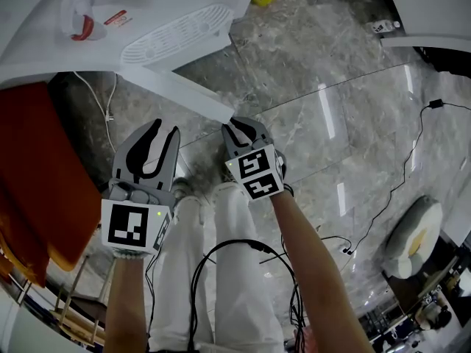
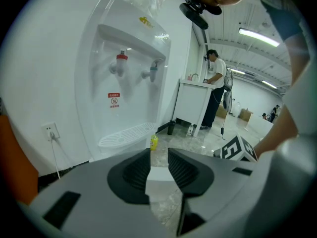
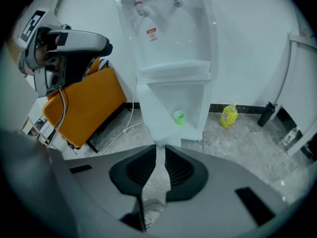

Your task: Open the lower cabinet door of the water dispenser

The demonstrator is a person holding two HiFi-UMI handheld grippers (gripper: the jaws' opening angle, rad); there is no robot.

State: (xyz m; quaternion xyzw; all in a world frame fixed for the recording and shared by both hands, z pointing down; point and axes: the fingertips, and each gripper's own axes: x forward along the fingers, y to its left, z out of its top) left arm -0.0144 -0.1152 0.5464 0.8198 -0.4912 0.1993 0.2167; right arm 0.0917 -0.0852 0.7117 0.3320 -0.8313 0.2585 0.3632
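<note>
The white water dispenser stands at the top left of the head view. Its lower cabinet door is swung out over the floor. In the right gripper view the door juts toward me and the cabinet behind it stands open, with a green cup inside. My right gripper sits at the door's free end, its jaws shut on the door's thin edge. My left gripper hovers to the left, below the door, open with nothing between its fingers.
An orange panel leans left of the dispenser, with a power cord beside it. A yellow bottle and a dark bottle stand on the marble floor to the right. Black cables trail across the floor. A person stands at a far counter.
</note>
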